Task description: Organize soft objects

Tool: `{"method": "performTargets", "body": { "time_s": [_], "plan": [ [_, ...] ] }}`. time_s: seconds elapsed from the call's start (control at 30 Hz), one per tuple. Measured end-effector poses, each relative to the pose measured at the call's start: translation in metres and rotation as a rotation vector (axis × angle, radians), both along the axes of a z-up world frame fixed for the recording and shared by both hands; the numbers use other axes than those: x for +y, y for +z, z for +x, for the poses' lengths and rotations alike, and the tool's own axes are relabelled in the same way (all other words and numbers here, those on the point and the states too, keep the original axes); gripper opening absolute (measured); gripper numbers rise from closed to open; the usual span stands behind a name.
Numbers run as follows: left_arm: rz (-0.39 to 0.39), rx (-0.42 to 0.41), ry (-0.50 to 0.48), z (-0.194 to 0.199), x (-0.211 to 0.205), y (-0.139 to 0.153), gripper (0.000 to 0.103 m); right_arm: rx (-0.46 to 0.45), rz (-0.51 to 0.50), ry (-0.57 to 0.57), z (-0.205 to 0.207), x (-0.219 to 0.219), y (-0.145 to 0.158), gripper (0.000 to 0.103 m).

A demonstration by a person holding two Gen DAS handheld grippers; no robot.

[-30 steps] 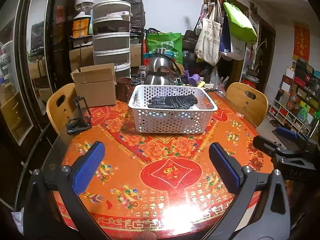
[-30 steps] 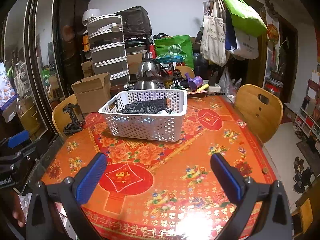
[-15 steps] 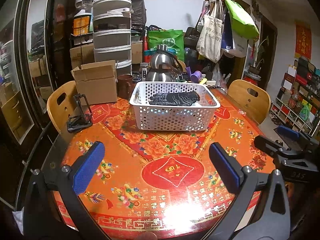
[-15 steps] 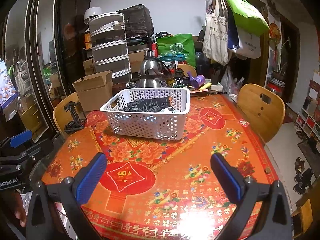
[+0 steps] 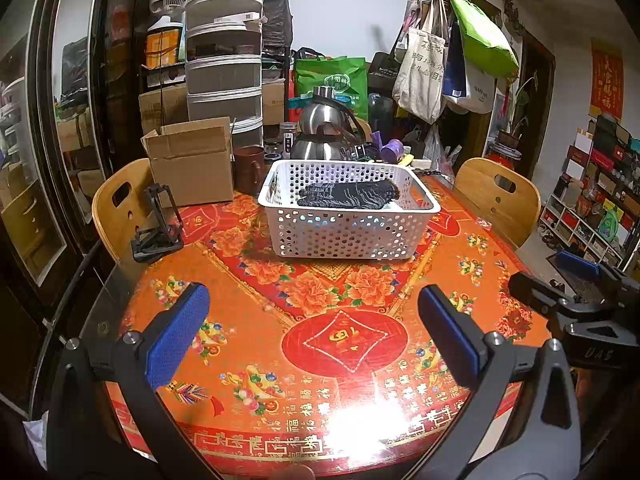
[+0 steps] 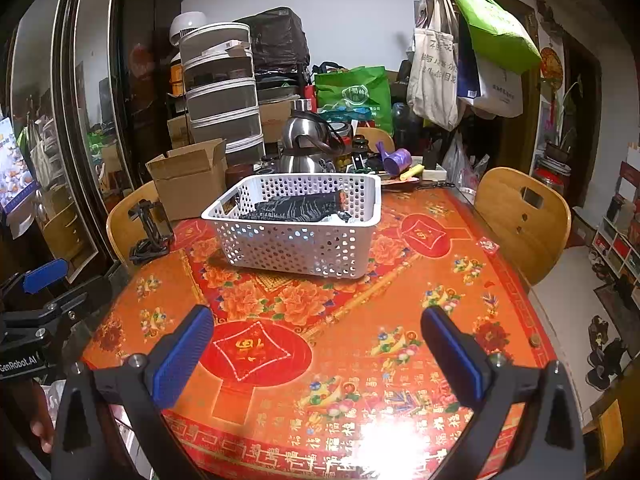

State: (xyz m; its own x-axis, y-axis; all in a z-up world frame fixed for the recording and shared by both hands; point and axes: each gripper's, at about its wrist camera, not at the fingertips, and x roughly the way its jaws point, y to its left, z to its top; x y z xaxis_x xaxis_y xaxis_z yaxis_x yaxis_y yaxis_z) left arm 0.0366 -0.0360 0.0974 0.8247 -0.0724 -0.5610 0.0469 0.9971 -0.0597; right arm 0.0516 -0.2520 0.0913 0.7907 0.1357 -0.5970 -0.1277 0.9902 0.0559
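In the left wrist view, the left gripper [image 5: 314, 330] hangs released over the near edge of the round table [image 5: 248, 332], its blue pads wide apart and holding nothing. Far across the red floral tablecloth stands a white perforated basket [image 5: 344, 232], and a dark folded cloth [image 5: 348, 196] lies inside it. A cardboard box [image 5: 192, 160] sits to the far left, a steel kettle [image 5: 324, 132] behind the basket. The right gripper [image 5: 576, 280] shows at the right edge.

In the right wrist view, the right gripper [image 6: 316, 346] is likewise released and empty above the near table [image 6: 360, 320]. The basket [image 6: 296, 240] stands far left of centre, with the dark cloth [image 6: 296, 204] in it. The left gripper [image 6: 40, 280] appears at the left edge.
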Motion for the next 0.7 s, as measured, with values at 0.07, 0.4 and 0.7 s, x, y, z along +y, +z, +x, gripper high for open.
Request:
{"method": "performTargets", "body": {
  "time_s": [0.07,0.4,0.7],
  "plan": [
    [0.001,0.0,0.001,0.0001,-0.0002,0.0,0.103,0.001,-0.003,-0.001,0.0003,0.0,0.0,0.103],
    [-0.002,0.004,0.0,0.0013,0.0003,-0.0035,0.103,0.002,-0.008,-0.009,0.0022,-0.0002,-0.0009,0.103],
    [-0.003,0.006,0.0,0.0011,0.0006,-0.0055,0.103,0.0,-0.011,-0.008,0.0021,-0.001,-0.0022,0.103]
  ]
}}
